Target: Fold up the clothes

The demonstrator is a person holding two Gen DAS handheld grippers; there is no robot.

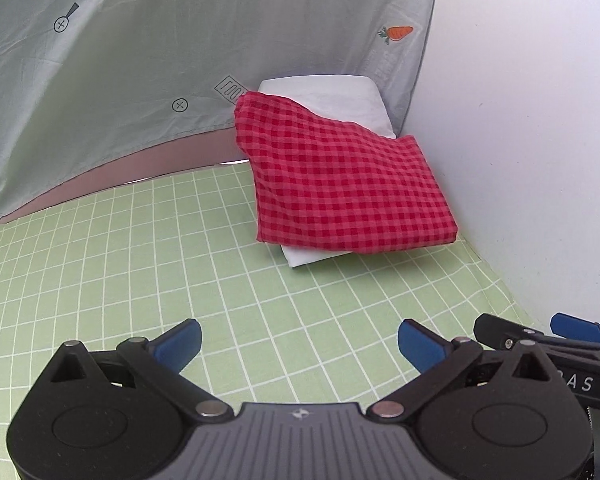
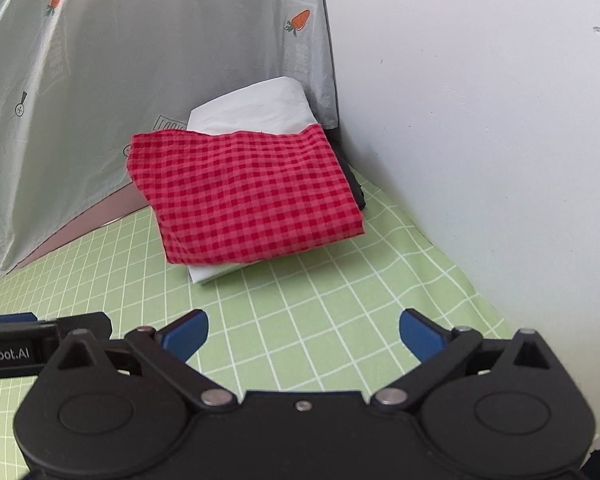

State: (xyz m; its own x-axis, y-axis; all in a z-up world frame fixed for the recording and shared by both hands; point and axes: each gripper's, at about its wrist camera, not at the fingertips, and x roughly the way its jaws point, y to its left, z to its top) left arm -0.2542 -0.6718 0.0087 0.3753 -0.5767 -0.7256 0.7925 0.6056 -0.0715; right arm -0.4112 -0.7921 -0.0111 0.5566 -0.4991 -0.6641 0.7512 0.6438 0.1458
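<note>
A grey sheet (image 1: pixel 140 60) printed with small carrots is seen hanging along the far edge of the bed, on the left. The bed is covered by a green cover with a white grid (image 1: pixel 100 280). The left gripper (image 1: pixel 299 346) is held above the near part of this cover; its blue-padded jaws are spread wide and nothing is between them. Further right, the right gripper (image 2: pixel 304 334) is held beside it, its jaws likewise spread wide and empty. In the far right corner of the bed, where the sheet meets the white wall (image 2: pixel 480 140), a folded red checked garment (image 1: pixel 340 184) is laid on top of a folded white garment (image 1: pixel 324 92). The white one is seen sticking out behind and in front of the red one. Something dark (image 2: pixel 356 188) is glimpsed beneath the pile's right edge.
</note>
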